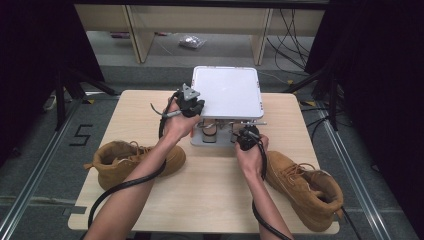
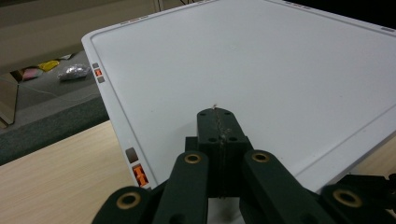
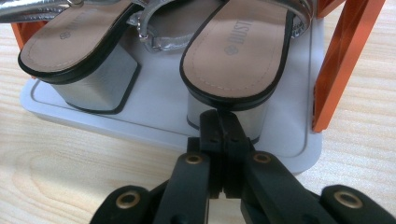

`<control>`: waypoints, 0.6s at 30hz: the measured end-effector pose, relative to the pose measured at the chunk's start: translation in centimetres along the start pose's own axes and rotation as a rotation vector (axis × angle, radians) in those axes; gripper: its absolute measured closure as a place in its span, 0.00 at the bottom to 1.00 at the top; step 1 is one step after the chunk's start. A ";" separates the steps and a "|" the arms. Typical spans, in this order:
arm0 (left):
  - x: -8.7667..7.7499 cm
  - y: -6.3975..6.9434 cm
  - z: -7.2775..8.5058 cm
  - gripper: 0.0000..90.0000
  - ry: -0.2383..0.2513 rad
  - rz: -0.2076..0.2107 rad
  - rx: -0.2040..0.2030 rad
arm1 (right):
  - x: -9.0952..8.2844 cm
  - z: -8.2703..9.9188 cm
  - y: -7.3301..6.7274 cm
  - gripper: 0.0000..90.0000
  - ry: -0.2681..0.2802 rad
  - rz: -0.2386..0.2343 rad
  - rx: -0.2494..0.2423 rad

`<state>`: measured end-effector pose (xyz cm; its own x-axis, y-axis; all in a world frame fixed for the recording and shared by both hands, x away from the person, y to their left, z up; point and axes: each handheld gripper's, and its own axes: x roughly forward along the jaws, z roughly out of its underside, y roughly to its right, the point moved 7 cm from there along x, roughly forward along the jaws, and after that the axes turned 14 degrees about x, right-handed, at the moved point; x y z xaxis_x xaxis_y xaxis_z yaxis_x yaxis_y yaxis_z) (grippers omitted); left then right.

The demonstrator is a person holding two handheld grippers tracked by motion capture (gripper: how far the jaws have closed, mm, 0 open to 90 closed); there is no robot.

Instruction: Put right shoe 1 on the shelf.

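Saw two-tier rack at the table's (image 1: 210,195) far edge: white top shelf (image 1: 227,90) bare, pair of silver sandals parked heels-out on the lower tray (image 3: 154,123), tucked between orange posts (image 3: 345,60). Judged that layout as storage: sandals low and heel-first for easy reach, top shelf free for more footwear. Spotted tan boots flanking the work area, left boot (image 1: 125,160) beside the left forearm, right boot (image 1: 305,185) at the near right corner, both well apart from the rack. Found left gripper (image 2: 218,116) clenched on nothing, tips over the top shelf's near left corner, close above or resting on it; could not tell contact. Read that as a steadying or parked hand rather than a grasp. Found right gripper (image 3: 219,116) likewise clenched and empty, tips aimed at the block heel of the right sandal (image 3: 238,51), just at it; left sandal (image 3: 65,46) untouched alongside. Judged a push or a line-up for a pull on that heel, with jaws needing to part first for any grip. Noted pose: left forearm angled up and in from bottom left, wrist raised to shelf height; right forearm straighter, hand lower, gripper near level and pointed into the lower tier.
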<state>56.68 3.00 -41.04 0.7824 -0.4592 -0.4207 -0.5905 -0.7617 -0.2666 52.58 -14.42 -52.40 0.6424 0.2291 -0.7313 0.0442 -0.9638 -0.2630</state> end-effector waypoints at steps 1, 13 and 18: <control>0.0 0.0 0.0 0.99 0.000 0.000 0.000 | 0.0 0.0 0.0 1.00 0.002 0.001 0.006; 0.1 -0.1 0.0 0.99 0.003 0.003 -0.018 | -1.7 0.1 0.9 0.96 0.013 -0.045 0.043; 0.1 -0.1 0.0 0.98 0.008 -0.004 -0.018 | -2.5 0.6 1.6 0.93 0.009 -0.028 0.050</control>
<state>56.82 3.03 -41.06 0.7862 -0.4598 -0.4129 -0.5840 -0.7714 -0.2529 50.57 -16.47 -51.35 0.6483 0.2540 -0.7177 0.0239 -0.9490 -0.3143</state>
